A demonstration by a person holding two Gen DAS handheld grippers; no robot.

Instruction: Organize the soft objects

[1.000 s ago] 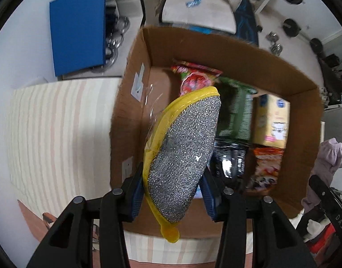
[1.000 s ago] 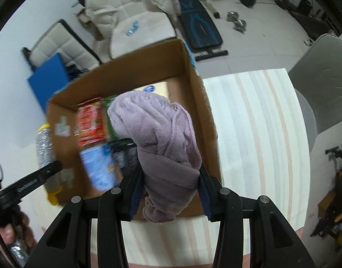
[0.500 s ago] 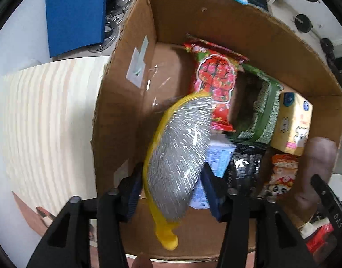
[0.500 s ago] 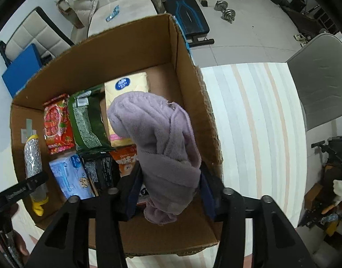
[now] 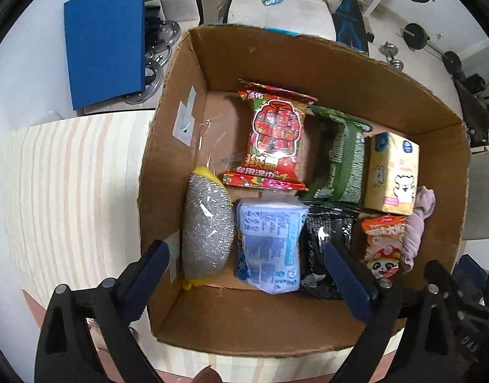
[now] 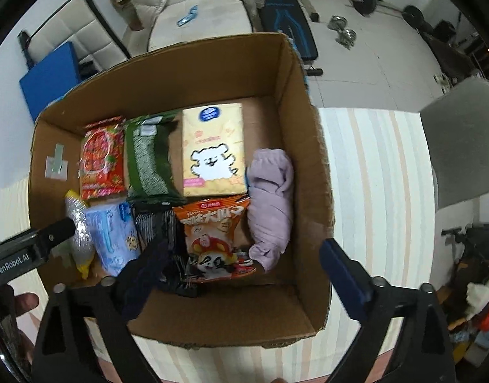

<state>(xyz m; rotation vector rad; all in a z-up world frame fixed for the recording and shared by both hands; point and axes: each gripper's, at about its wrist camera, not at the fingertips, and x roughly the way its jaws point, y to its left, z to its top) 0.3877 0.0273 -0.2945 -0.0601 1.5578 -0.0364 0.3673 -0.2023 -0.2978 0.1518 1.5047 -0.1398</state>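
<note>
The left hand-held gripper [image 5: 247,274] is spread wide and holds nothing, poised over the near end of the cardboard box [image 5: 340,73]. Just beyond its left finger the silver scouring sponge [image 5: 207,229], yellow-edged and wrapped in clear film, lies against the box's left wall. Between the fingers sit a blue-white packet [image 5: 270,245] with print too small to read and a black packet [image 5: 327,239].

The right hand-held gripper [image 6: 241,268] is also spread and empty. Just ahead of it lies an orange snack bag [image 6: 215,233] showing a panda and Chinese lettering, and touching that bag's right side the purple towel [image 6: 271,204] rests along the box's right wall. Farther in stand a yellow carton [image 6: 214,146] with a white bear, a green packet [image 6: 148,156] and a red packet [image 6: 102,159]. "GenRobot.AI" is printed on the left device at the right view's edge. The box stands on a striped surface [image 6: 372,175].
</note>
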